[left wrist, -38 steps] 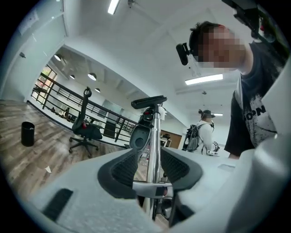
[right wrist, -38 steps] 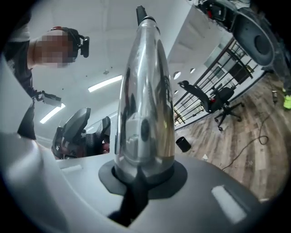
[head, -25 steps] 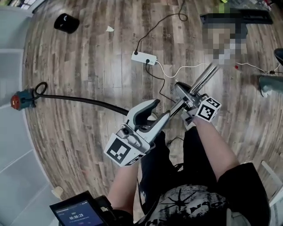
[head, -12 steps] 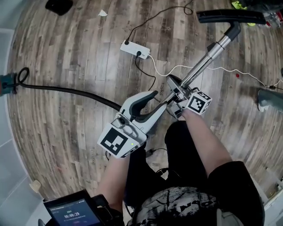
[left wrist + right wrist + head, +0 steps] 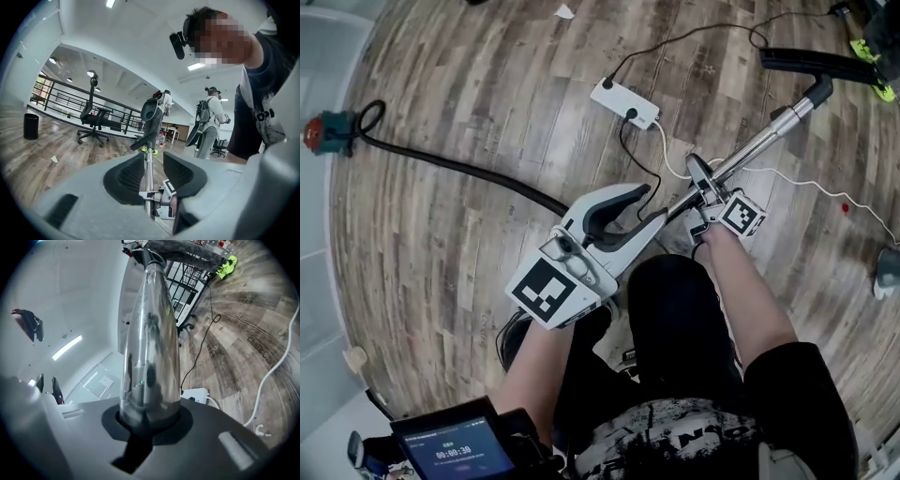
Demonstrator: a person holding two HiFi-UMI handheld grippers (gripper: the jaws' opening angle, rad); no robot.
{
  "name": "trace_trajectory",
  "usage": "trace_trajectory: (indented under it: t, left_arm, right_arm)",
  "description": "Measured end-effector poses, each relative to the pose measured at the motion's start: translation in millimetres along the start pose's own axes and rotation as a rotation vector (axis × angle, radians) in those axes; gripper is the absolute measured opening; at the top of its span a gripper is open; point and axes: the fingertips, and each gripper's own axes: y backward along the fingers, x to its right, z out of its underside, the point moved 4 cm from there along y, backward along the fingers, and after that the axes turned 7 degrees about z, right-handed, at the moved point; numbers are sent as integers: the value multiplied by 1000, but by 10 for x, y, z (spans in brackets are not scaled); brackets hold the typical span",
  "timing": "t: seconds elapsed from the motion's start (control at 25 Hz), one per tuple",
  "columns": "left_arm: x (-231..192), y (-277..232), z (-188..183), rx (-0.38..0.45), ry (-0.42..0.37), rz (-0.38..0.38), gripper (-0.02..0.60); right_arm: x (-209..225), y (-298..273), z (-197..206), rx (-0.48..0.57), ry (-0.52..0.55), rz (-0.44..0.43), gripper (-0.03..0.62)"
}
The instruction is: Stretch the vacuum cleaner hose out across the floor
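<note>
Below, phone screen [image 5: 455, 450]: "00:00:30".

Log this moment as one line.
right gripper: shut on wand | left gripper: open, jaws closing partway, nothing gripped | hose: curved across floor

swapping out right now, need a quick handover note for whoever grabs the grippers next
Left gripper: open, fingers have just been closing, nothing gripped; the wand only shows beyond their gap.
Right gripper: shut on the chrome wand, whose floor head lies at the upper right.
Hose: on the floor, running from the red and teal unit at the left and curving in under the left gripper.
Done: hose mostly laid out.
Left: it bows, so probably pull the wand end farther from the unit to straighten it.
</note>
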Motion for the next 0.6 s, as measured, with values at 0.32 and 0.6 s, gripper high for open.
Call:
trace_trajectory:
  t: [0.32, 0.6]
  left_arm:
    - [-142, -114, -94, -24, 6, -36, 124]
    - [-149, -59, 97, -89, 29, -71, 123]
  right_arm:
    - [795, 73, 207, -25, -176, 142, 55]
    - [1389, 233, 591, -38, -352, 232, 75]
